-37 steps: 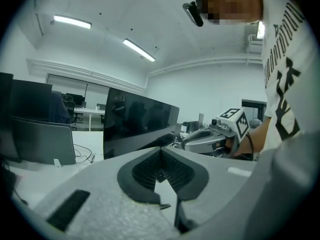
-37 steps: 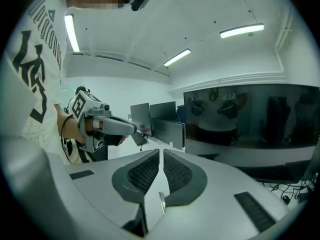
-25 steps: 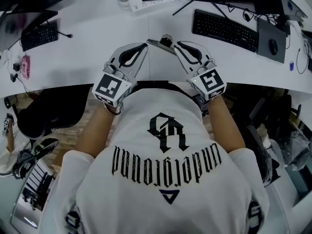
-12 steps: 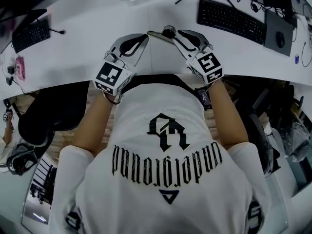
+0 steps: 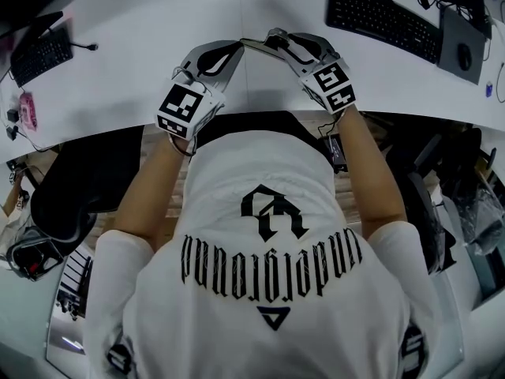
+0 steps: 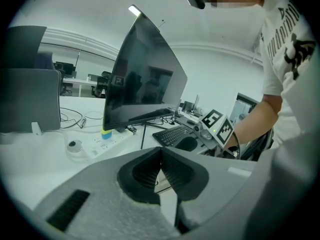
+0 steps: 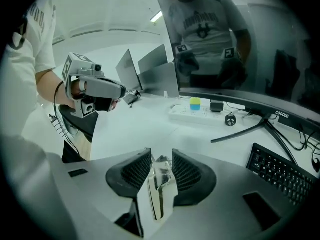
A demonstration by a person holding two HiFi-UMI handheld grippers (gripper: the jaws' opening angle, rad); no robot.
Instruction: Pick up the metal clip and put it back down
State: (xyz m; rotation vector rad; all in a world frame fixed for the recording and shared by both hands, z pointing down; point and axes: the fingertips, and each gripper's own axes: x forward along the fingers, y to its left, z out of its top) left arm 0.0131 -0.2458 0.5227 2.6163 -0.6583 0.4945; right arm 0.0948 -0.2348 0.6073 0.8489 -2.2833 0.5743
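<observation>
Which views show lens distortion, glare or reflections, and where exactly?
Head view: the white desk edge curves, a wide-angle effect. Left gripper view: dark round border, a ceiling lamp glares at the top. Right gripper view: the dark monitor mirrors the person, and the metal clip glints.

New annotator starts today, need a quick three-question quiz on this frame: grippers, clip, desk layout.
1. True or false: the fingers of the left gripper stand apart.
2. What stands between the fingers of the right gripper? A) a pen B) the metal clip C) a mug
3. In the head view, which gripper is nearer the black keyboard at upper right?

Key:
1. False. They are together, with nothing between them.
2. B. The fingers have just been opening. The clip stands in the gap and the pads are not pressing on it.
3. The right gripper.
</observation>
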